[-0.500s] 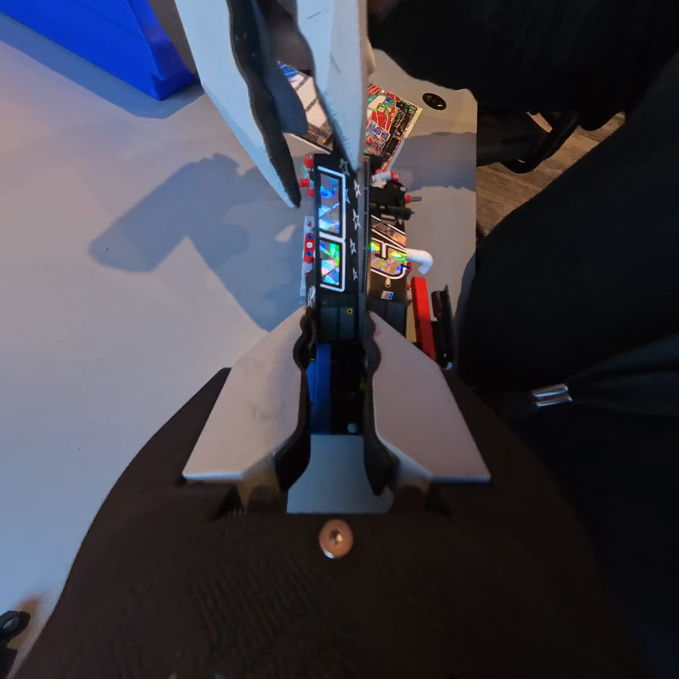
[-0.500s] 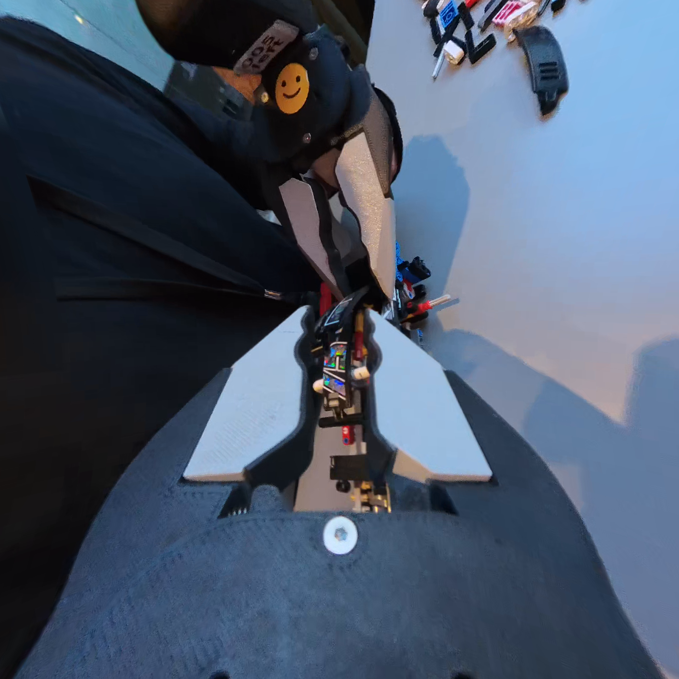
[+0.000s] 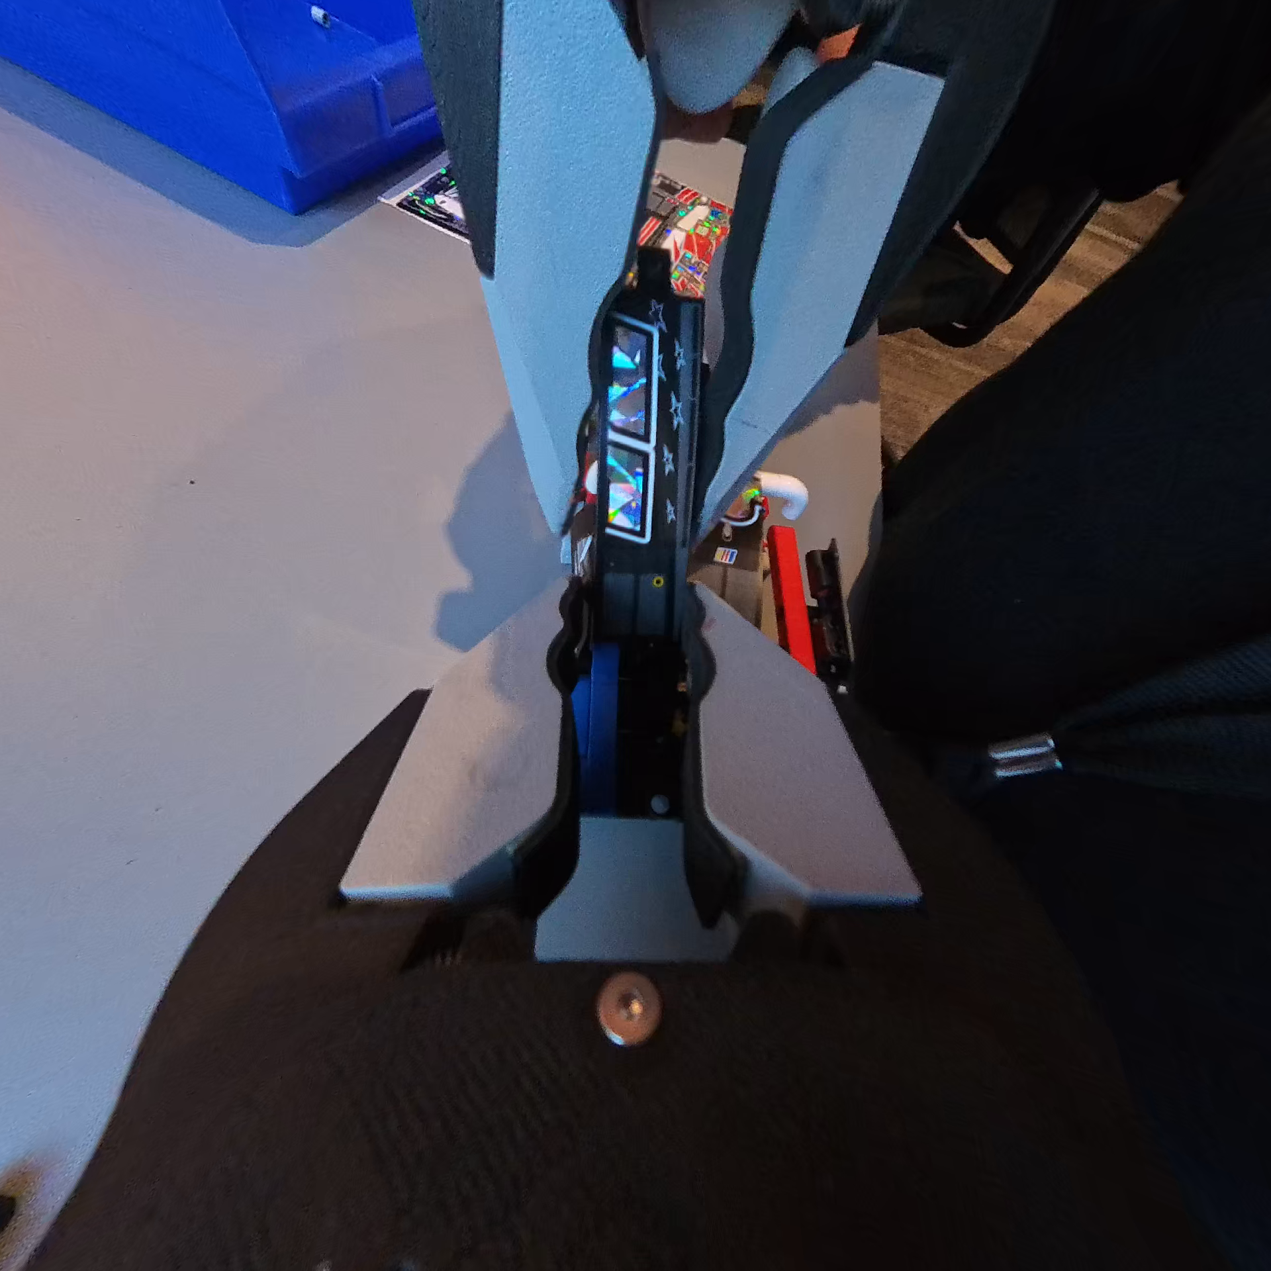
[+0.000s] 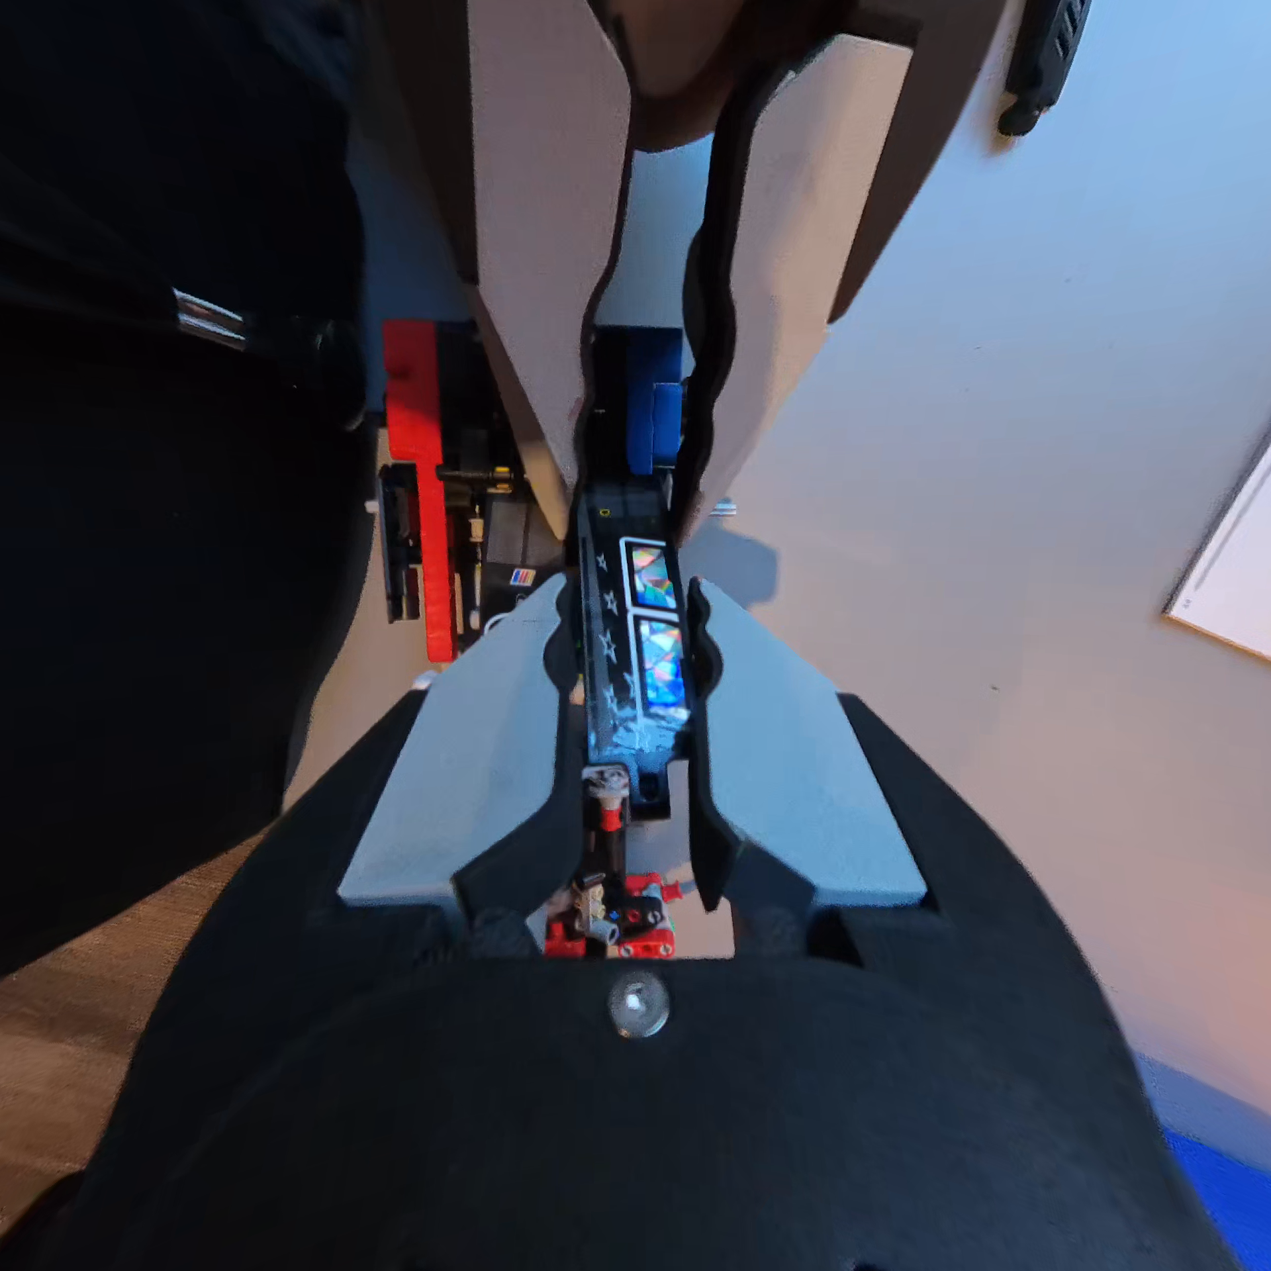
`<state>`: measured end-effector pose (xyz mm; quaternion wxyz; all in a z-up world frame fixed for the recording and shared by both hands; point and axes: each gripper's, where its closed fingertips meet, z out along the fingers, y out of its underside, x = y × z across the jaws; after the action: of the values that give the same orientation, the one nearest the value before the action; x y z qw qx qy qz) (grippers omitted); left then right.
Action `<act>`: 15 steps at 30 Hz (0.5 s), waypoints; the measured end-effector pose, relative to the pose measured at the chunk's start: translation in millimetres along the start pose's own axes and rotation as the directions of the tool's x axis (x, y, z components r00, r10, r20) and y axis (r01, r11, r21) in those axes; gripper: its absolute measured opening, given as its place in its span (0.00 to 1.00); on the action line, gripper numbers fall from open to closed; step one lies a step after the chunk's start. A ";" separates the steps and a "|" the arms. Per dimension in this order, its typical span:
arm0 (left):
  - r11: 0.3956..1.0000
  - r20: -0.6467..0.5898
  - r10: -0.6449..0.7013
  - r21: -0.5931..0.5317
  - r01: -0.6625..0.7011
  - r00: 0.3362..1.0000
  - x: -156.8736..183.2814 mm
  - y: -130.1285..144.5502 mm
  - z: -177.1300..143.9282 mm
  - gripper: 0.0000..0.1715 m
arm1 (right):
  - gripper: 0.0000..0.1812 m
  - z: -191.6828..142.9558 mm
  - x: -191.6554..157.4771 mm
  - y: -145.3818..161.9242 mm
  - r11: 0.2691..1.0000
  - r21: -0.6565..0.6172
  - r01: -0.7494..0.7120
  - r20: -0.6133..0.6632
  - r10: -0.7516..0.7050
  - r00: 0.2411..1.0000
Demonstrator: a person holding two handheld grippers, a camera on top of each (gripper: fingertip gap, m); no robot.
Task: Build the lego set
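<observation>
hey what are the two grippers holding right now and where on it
Both grip the black lego panel by its long edges: left gripper at its plain end, right gripper along its sticker section.

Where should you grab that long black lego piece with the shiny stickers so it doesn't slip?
Grab the long black lego piece across its narrow sides, near an end, coming in along its length. It is slim and long, so flat fingers can pinch its thin width there. Both grippers appear to do this: the left gripper takes the plain end, and the right gripper takes the stickered end, facing it.

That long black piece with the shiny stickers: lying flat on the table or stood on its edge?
On edge: the black panel stands narrow between the left gripper and right gripper, both shut on it.
</observation>
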<state>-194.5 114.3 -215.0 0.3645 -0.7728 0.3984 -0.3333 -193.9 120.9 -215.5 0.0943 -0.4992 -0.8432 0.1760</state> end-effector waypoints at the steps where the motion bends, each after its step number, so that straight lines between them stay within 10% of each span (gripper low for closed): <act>1: 1.000 0.003 0.002 0.005 -0.002 1.000 0.6 -0.4 0.7 0.15 | 0.16 -1.8 -1.9 -2.0 1.000 0.021 -0.014 0.014 0.014 1.000; 15: 0.997 -0.034 -0.077 -0.031 0.076 0.996 -7.2 19.6 -24.7 0.17 | 0.13 -7.4 -3.2 -7.1 0.982 0.128 -0.142 0.010 0.142 0.990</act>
<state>-225.0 104.9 -220.3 0.3326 -0.7870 0.3798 -0.3547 -195.6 116.5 -205.9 0.1130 -0.5509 -0.7923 0.2366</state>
